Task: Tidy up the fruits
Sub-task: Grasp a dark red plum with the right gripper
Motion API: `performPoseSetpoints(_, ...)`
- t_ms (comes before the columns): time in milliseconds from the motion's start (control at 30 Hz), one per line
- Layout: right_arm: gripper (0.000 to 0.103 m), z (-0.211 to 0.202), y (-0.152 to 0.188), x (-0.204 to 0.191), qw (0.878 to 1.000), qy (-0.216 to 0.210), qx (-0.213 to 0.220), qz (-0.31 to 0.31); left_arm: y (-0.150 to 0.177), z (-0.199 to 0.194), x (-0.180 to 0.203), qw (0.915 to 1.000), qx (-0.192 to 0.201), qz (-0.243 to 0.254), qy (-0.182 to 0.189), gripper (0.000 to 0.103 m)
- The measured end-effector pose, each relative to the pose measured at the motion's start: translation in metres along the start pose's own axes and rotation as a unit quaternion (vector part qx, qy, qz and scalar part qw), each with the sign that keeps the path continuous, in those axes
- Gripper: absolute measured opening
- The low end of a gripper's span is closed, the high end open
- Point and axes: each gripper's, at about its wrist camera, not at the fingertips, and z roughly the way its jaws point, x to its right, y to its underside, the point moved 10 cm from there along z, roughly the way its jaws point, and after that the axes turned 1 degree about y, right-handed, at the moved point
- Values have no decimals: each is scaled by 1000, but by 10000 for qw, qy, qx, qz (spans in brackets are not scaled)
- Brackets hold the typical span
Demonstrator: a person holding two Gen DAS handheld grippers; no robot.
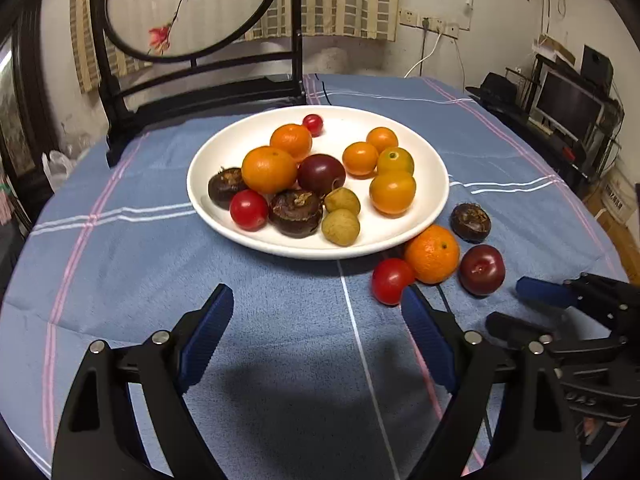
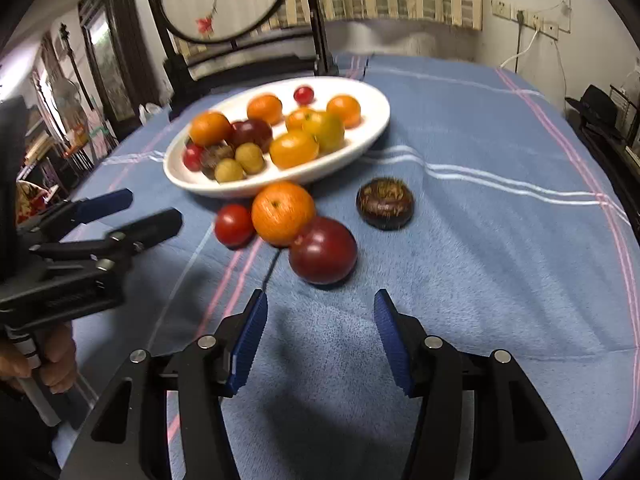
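A white plate [image 1: 432,168] [image 2: 372,128] on the blue cloth holds several oranges, cherry tomatoes, plums, water chestnuts and longans. On the cloth beside its near right edge lie a cherry tomato [image 1: 390,280] [image 2: 233,225], an orange [image 1: 432,254] [image 2: 283,212], a dark red plum [image 1: 481,269] [image 2: 322,250] and a water chestnut [image 1: 470,222] [image 2: 385,203]. My left gripper [image 1: 318,300] [image 2: 154,210] is open and empty in front of the plate. My right gripper [image 2: 320,306] [image 1: 508,304] is open and empty, just short of the plum.
A dark wooden stand with a round embroidered screen [image 1: 188,8] rises behind the plate. The blue checked tablecloth [image 1: 120,240] covers the round table. Shelves with electronics [image 1: 568,108] stand at the right wall.
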Motion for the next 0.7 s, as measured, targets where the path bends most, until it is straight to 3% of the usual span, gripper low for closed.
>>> performPoseSetpoints(167,56,13,-6,1,9998,165,-84,-53,2,4,-5,9996,100,187,-177,84)
performPoseSetpoints(333,56,21,-16,0,9997,250,-28,-52,12,11,-1,9990,-238,-133,363,85)
performPoseSetpoints(467,56,27,-23,-3,9995,296,-25,-124,14,14,-3,9987,-305,-213,336,85)
performPoseSetpoints(600,40,26,-25,-2,9989,430,65,-183,14,16,-6,9977,-377,-356,434,85)
performPoseSetpoints(700,40,25,-25,1,9993,336,141,-12,11,12,-6,9975,-303,-406,483,85)
